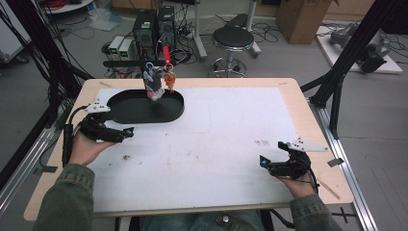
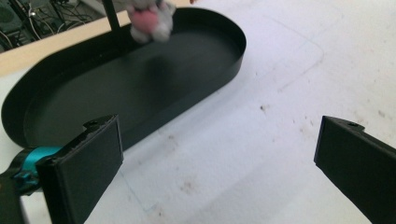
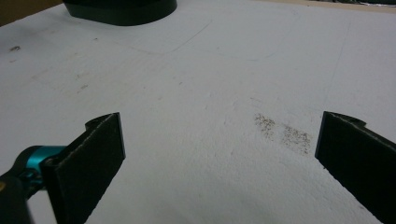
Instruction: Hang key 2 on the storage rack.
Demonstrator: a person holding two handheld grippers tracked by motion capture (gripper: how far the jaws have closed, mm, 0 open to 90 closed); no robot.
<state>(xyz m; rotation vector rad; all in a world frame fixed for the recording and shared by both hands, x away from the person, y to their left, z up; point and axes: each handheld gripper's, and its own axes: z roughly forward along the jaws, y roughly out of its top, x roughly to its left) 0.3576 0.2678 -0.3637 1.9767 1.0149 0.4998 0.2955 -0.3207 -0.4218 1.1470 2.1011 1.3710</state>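
- Currently left claw (image 1: 126, 133) sits low over the desk (image 1: 202, 144), jaws wide apart, nothing between them. Its own view looks along the jaws at the near wall of the black oval tray (image 2: 140, 88).
- Right claw (image 1: 265, 162) is likewise spread open and empty, resting near the person's front right part of the desk, well apart from the tray. Its view looks across bare white sheet, with a small brownish smudge (image 3: 283, 133) ahead between the jaws.
- Tray (image 1: 144, 107) lies at the far left of the desk, just beyond the left claw. Floor of it looks bare in the left gripper view.
- Small plush keychains (image 1: 159, 82) hang from a black stand at the tray's back edge: a grey-and-pink soft toy (image 2: 148, 18) and a smaller orange-brown one (image 1: 169, 79) beside it. Both dangle above the tray, not lying in it.
- Progress, as I read it: nothing grasped, nothing in the tray, both claws parked. Work looks to be at its start or between steps.
- Left to do, my guess: left claw is nearest the hanging toys, so it would reach over the tray rim to them. Can't tell from these frames how the toys are hooked on.
- Off the desk: stool (image 1: 233, 38) and computer boxes (image 1: 153, 26) on the floor behind.
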